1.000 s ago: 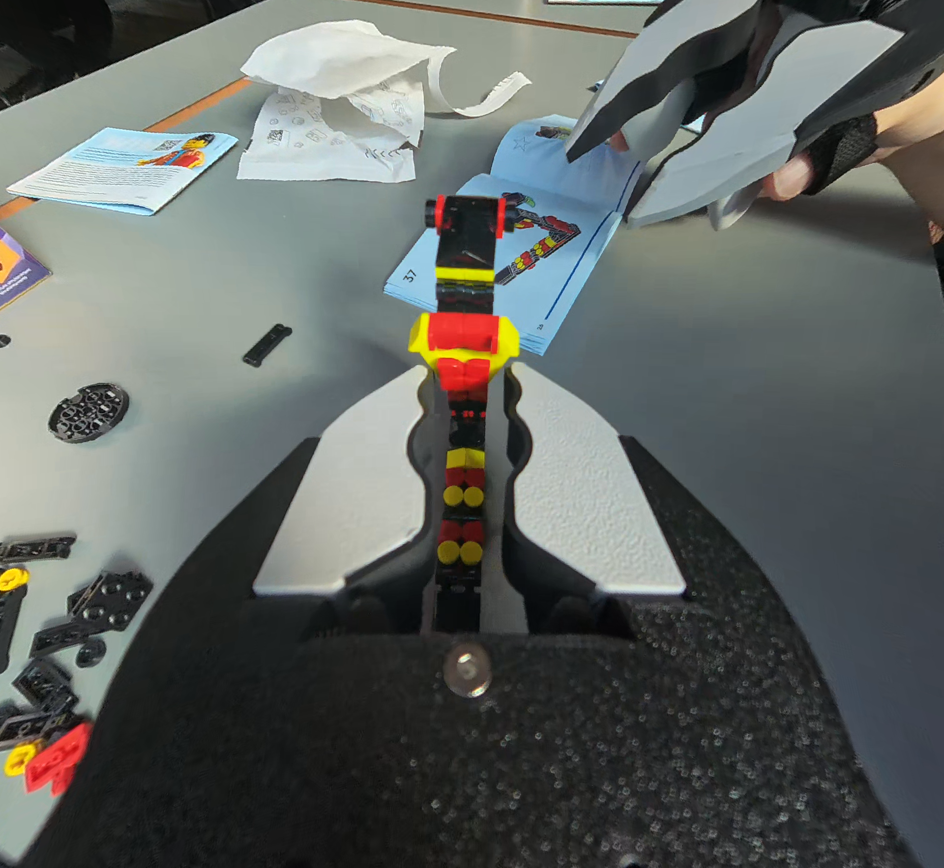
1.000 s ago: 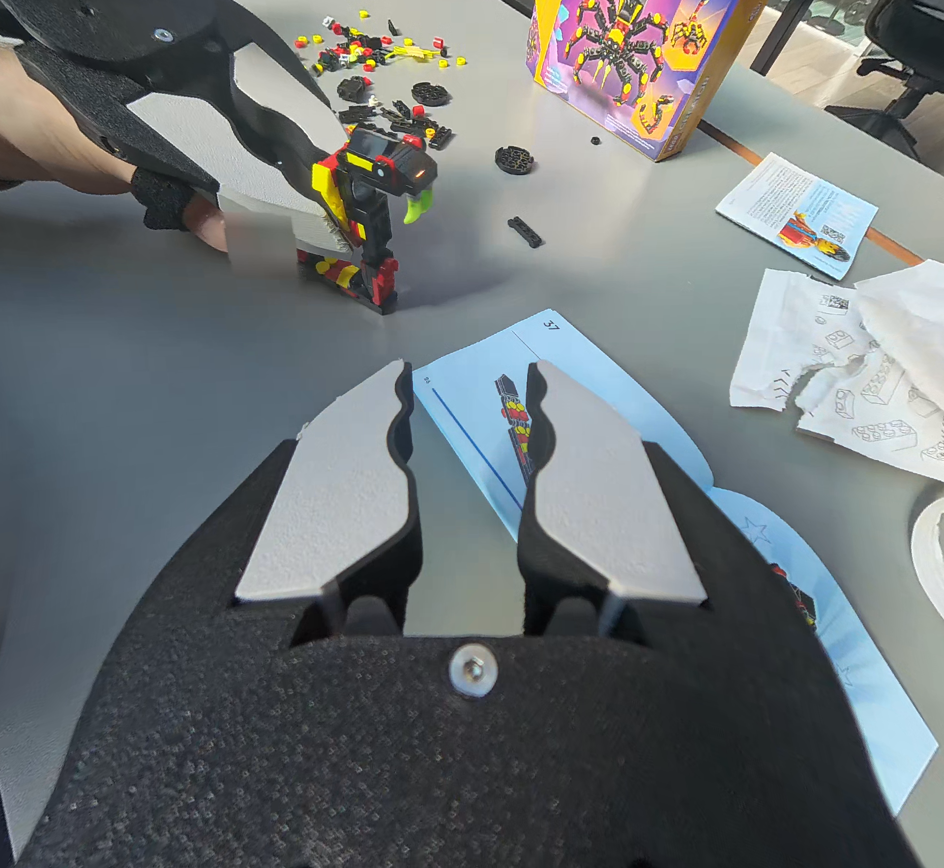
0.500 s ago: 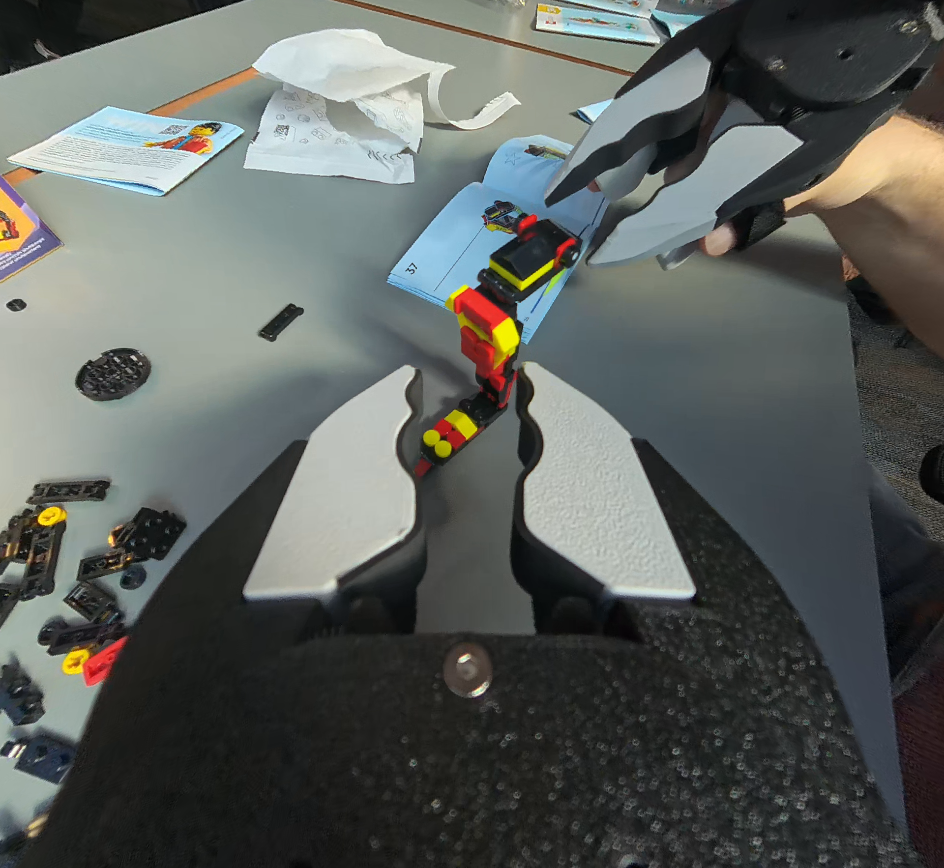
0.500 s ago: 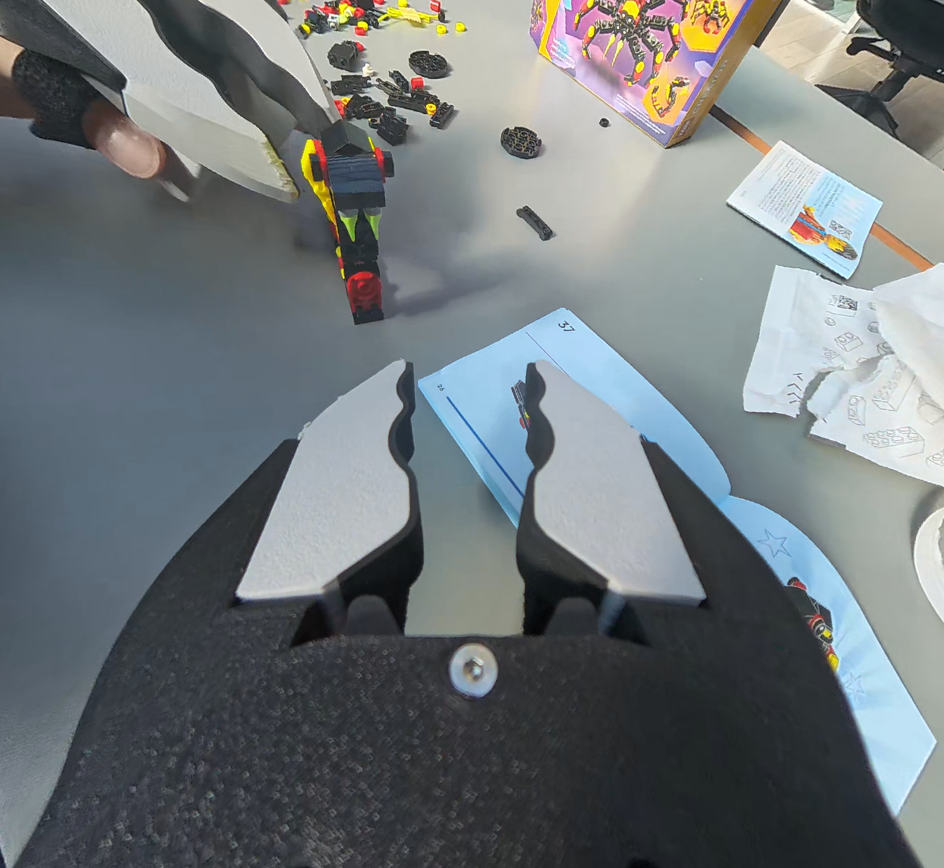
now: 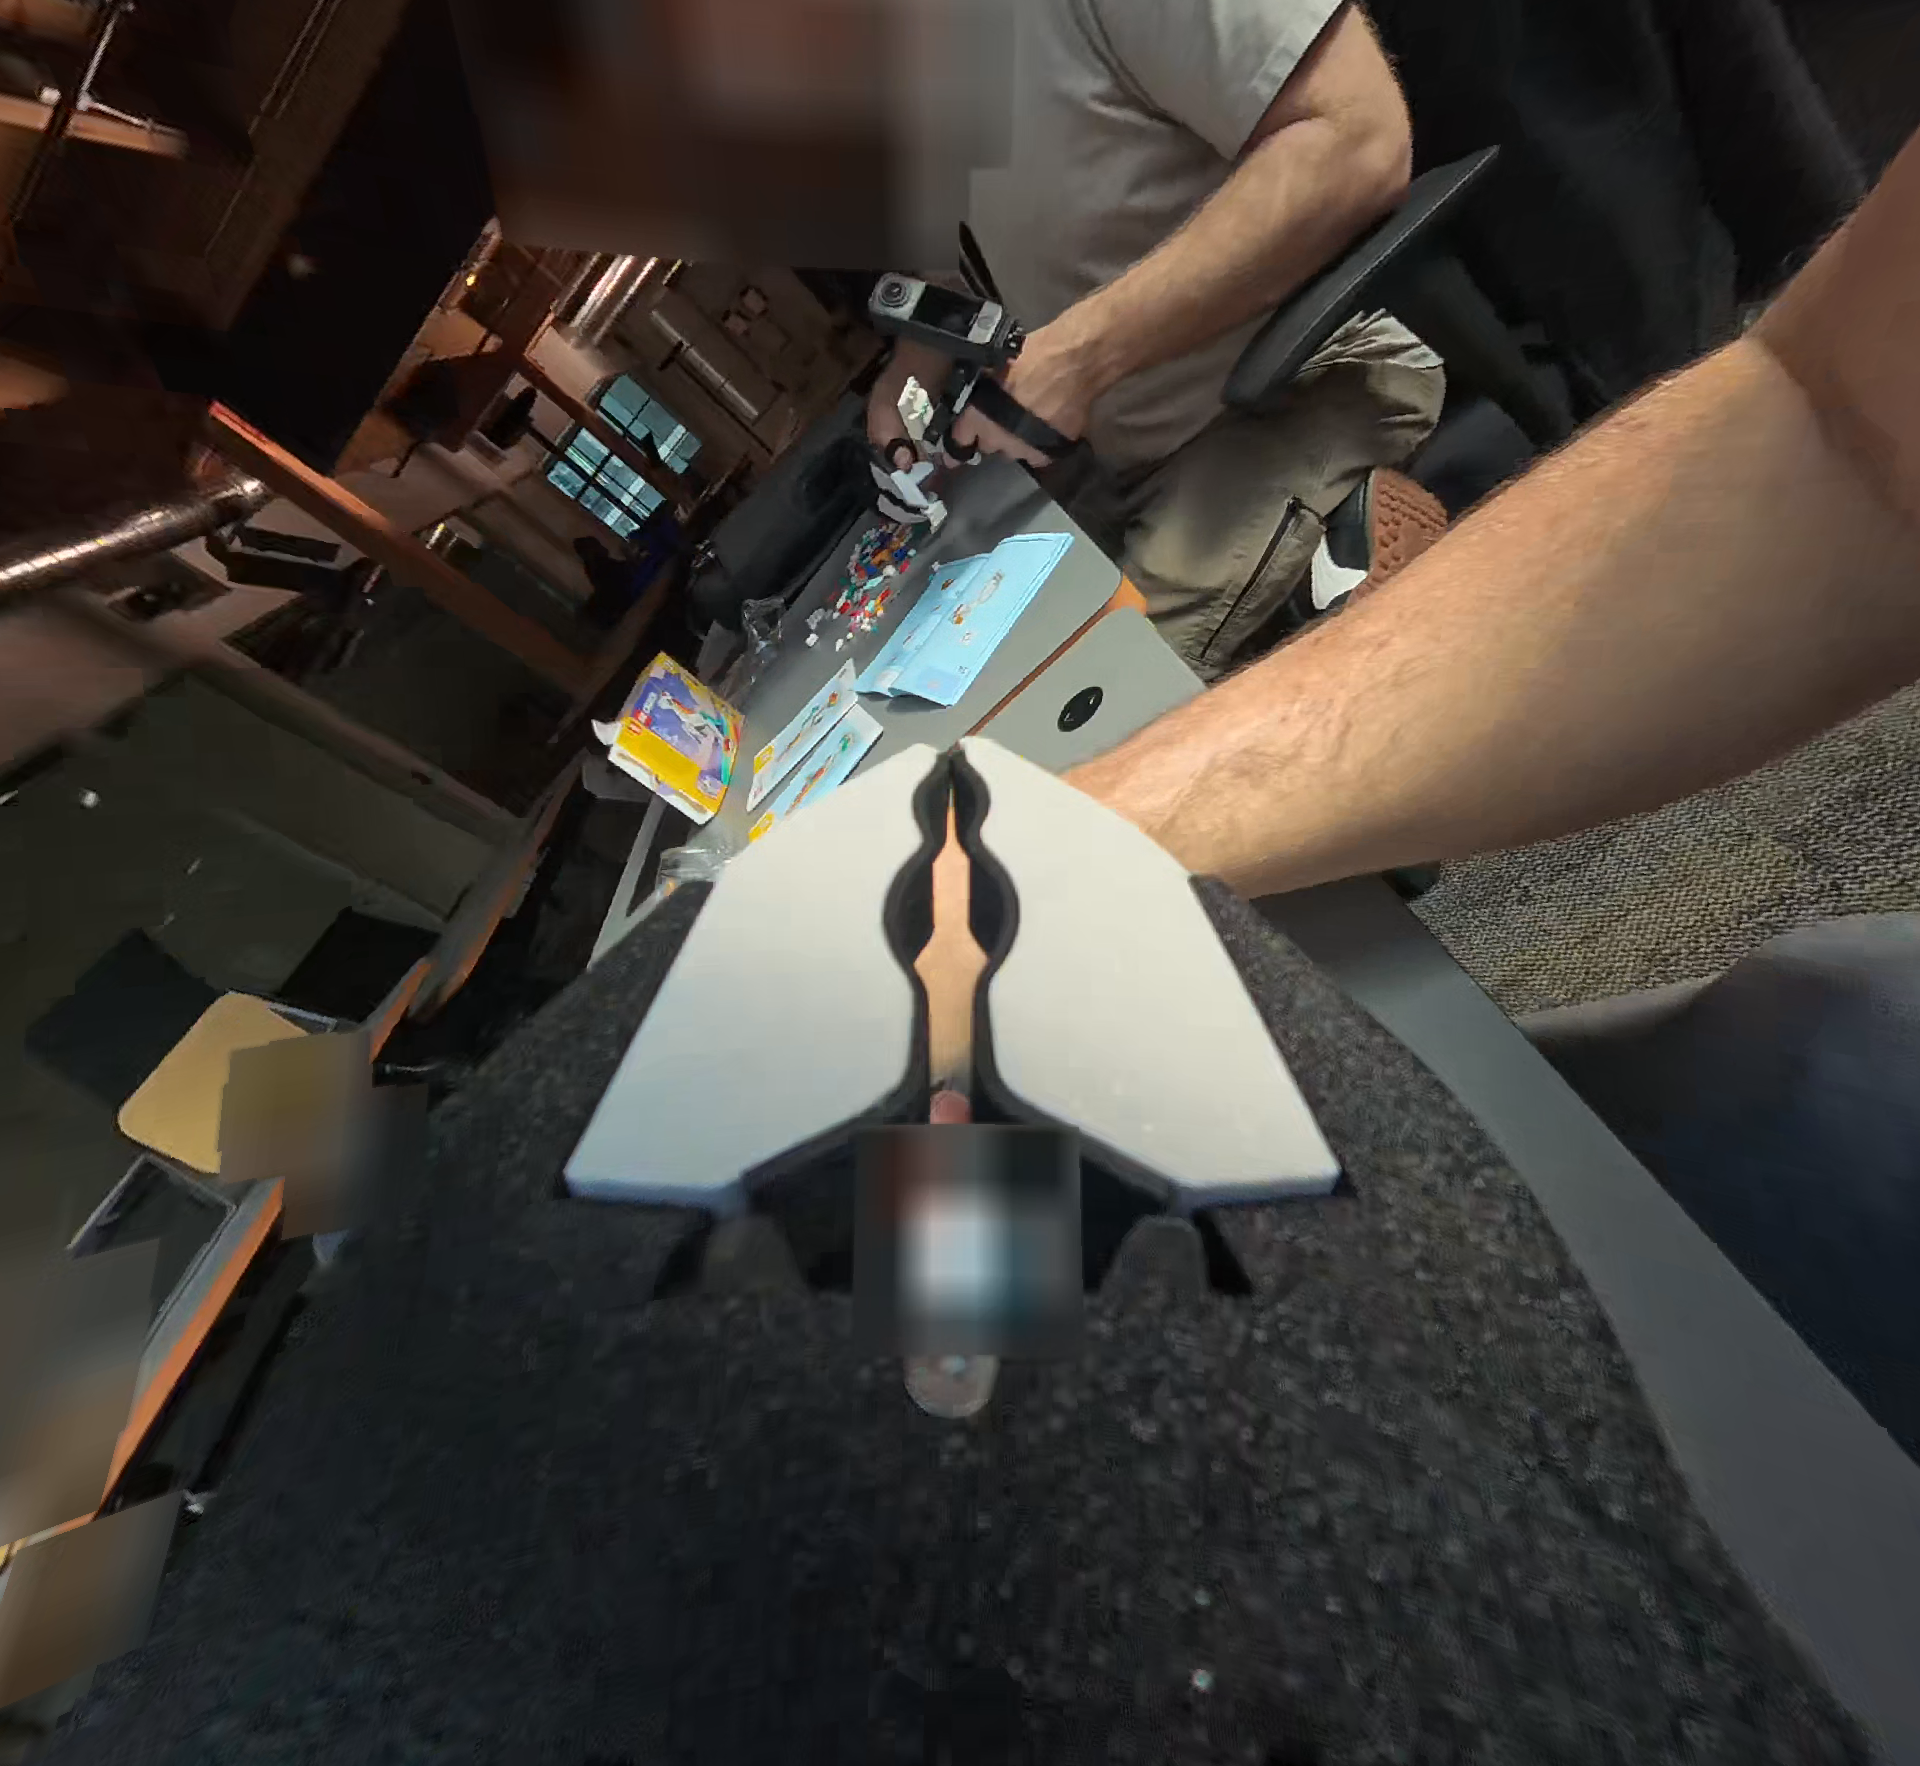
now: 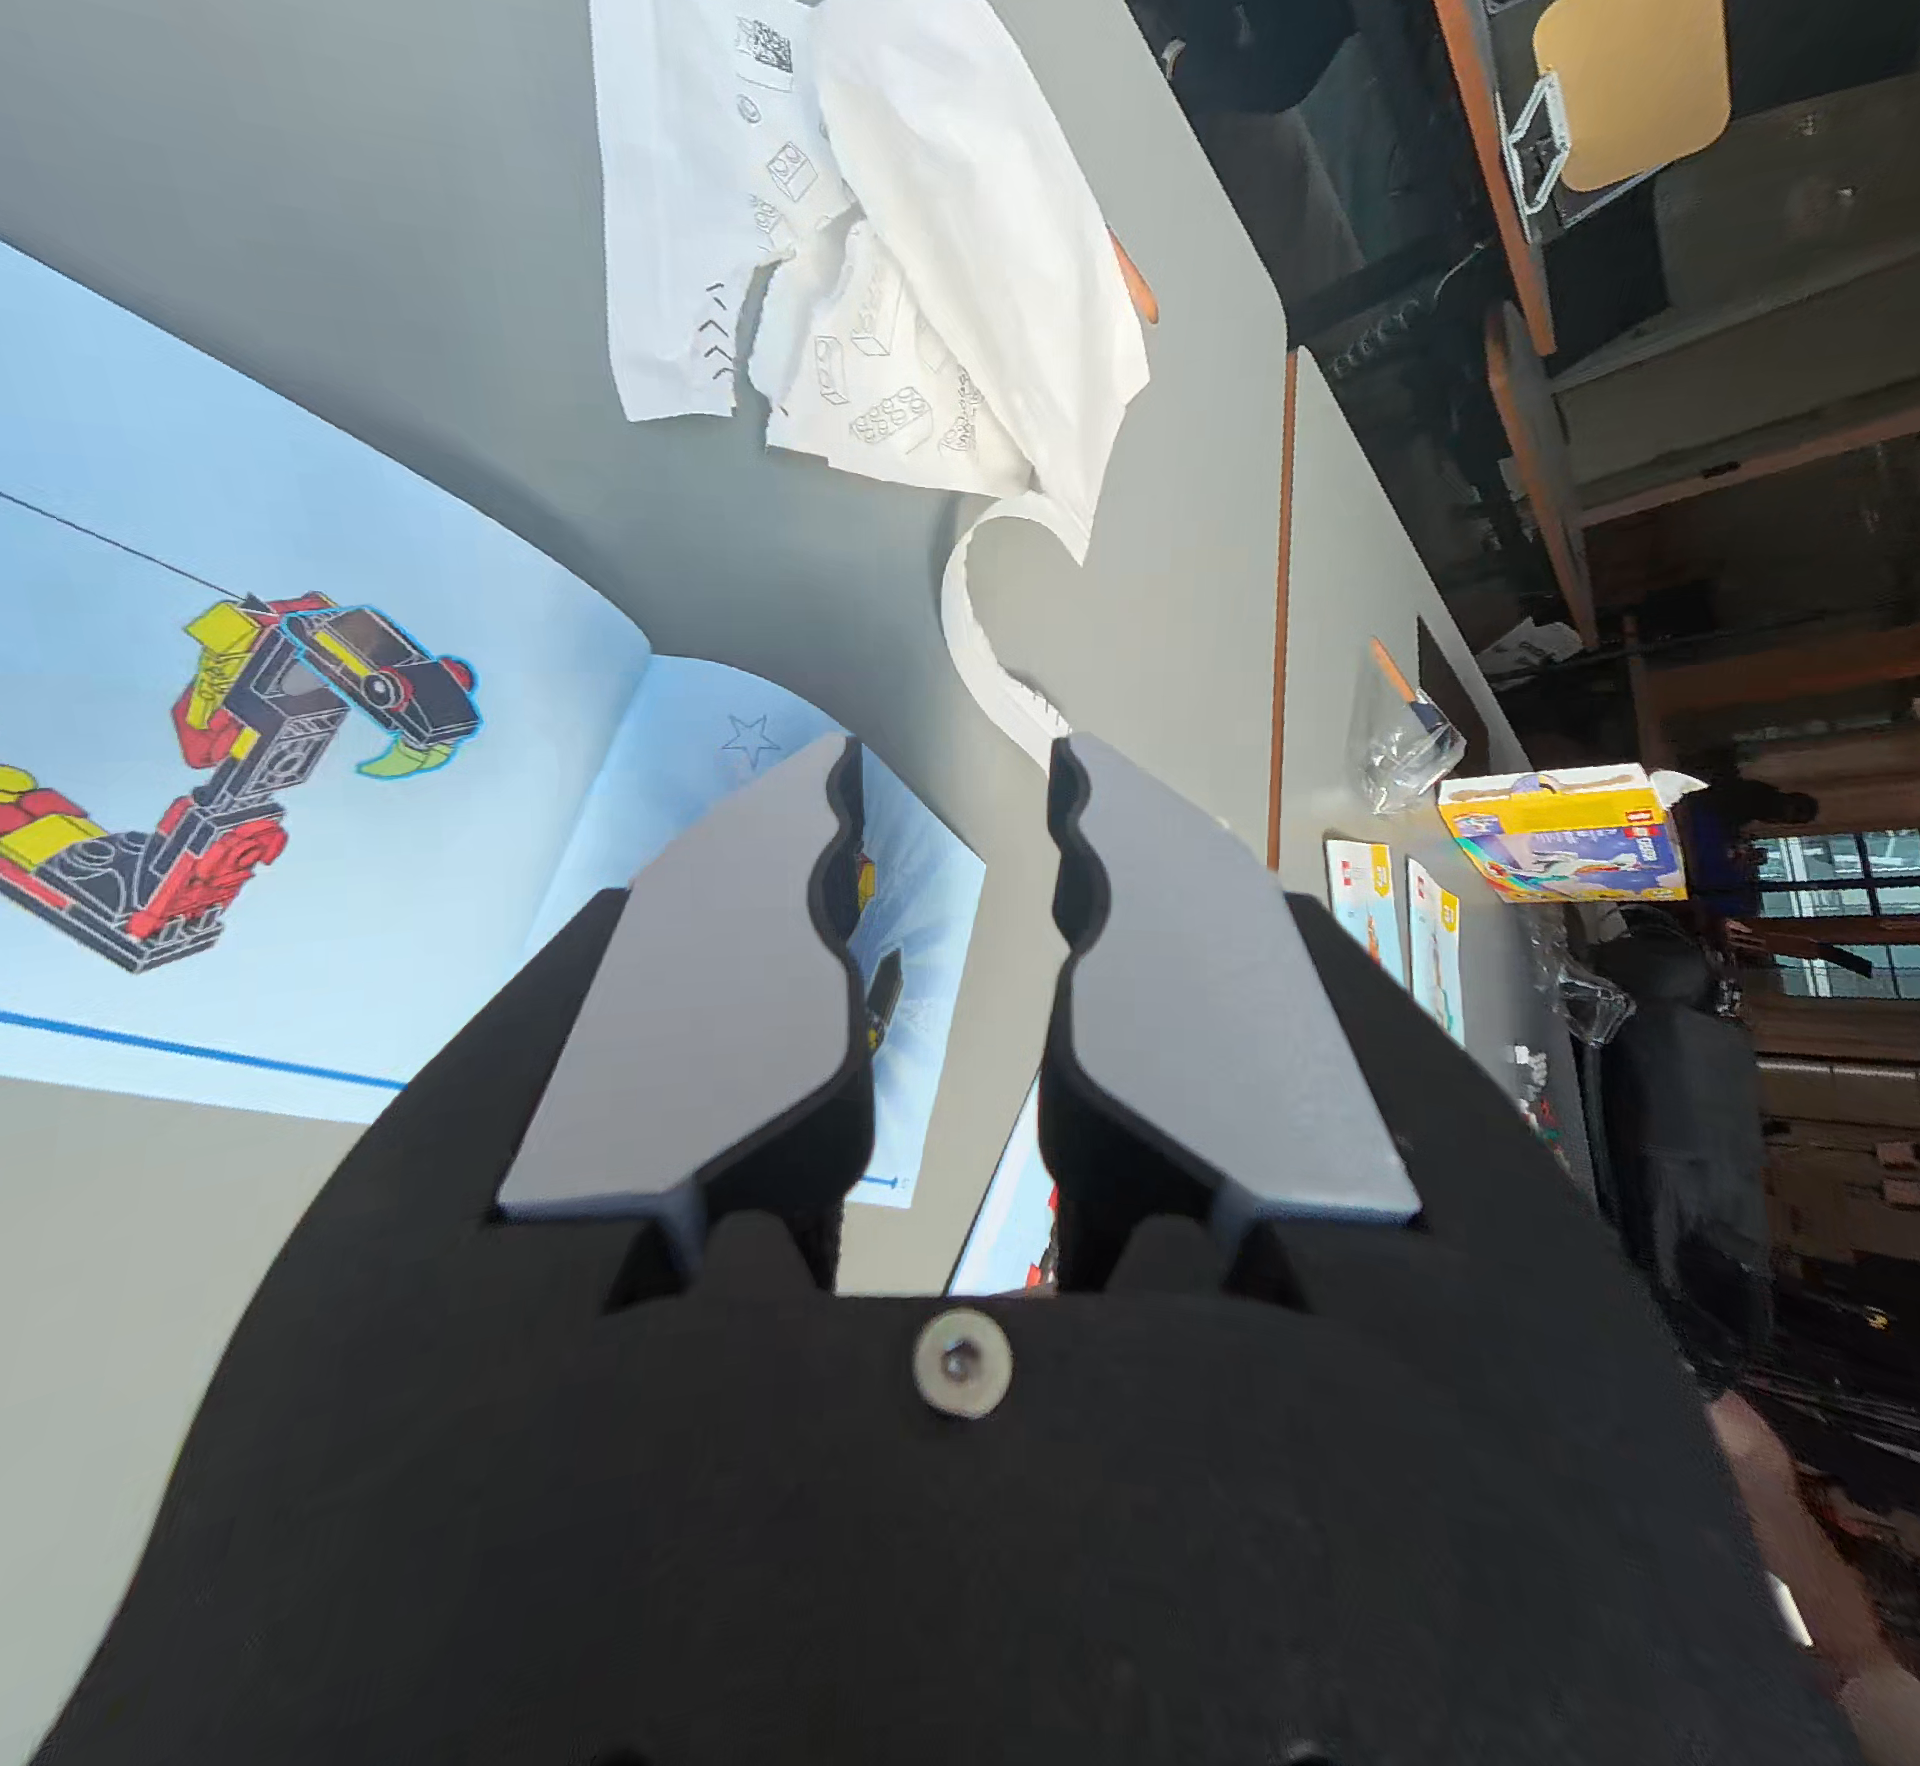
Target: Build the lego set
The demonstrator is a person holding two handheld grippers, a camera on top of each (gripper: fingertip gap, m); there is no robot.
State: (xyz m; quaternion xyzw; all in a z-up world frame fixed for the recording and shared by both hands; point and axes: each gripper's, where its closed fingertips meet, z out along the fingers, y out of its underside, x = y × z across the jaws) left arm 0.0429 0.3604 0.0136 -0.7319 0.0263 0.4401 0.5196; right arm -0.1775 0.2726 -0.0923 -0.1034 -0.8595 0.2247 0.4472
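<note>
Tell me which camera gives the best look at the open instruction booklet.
The right wrist view: the open instruction booklet lies large on the grey table, its pictured model clear, beside the open right gripper. The left wrist view shows none of it, only other booklets farther off.

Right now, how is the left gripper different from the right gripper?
The left gripper is shut, its fingertips touching; the right gripper is open, with a clear gap. The left gripper points away from the work, toward a bare forearm and a far table; the right gripper points down at the open instruction booklet. Both have grey fingers on black bodies, and neither holds anything.
</note>
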